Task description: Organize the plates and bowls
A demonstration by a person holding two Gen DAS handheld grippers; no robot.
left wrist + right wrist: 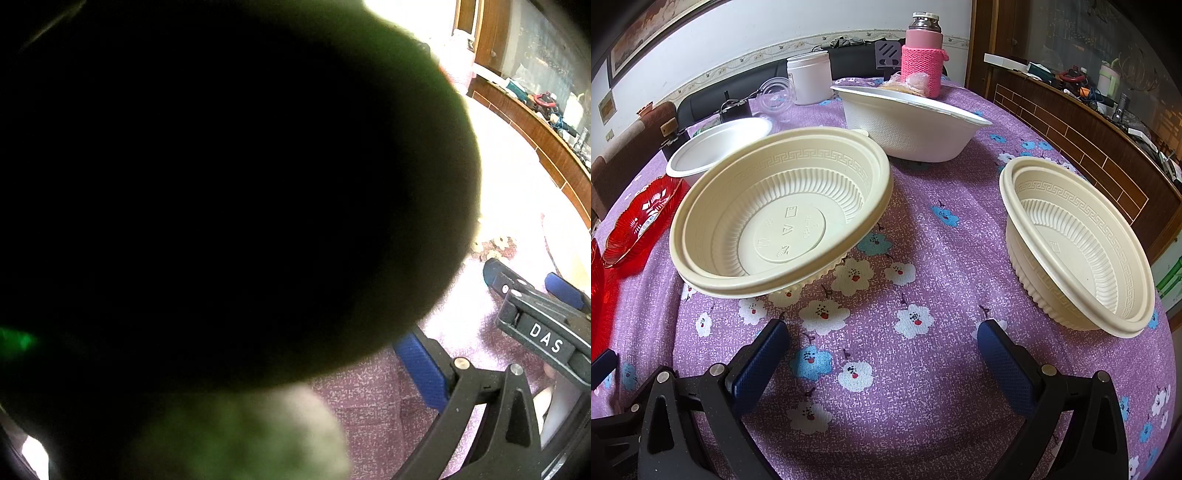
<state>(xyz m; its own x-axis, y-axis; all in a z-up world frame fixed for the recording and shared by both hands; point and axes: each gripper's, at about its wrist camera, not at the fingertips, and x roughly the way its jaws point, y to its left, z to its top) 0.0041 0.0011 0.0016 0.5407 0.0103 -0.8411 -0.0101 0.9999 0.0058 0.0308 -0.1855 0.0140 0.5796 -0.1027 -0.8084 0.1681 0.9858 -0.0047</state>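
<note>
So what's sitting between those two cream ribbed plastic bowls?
Nothing but bare purple flowered tablecloth between the left cream ribbed plastic bowl and the right one, seen in the right wrist view.

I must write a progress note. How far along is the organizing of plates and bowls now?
Done: nothing looks stacked yet. The tilted cream bowl, the second cream bowl, the white bowl and the red plate are spread over the tablecloth.
In hand: the right gripper is open and empty. A dark object blocks the left wrist view.
Left: nearly all the grouping.

White wall, wooden cabinet, black sofa
</note>
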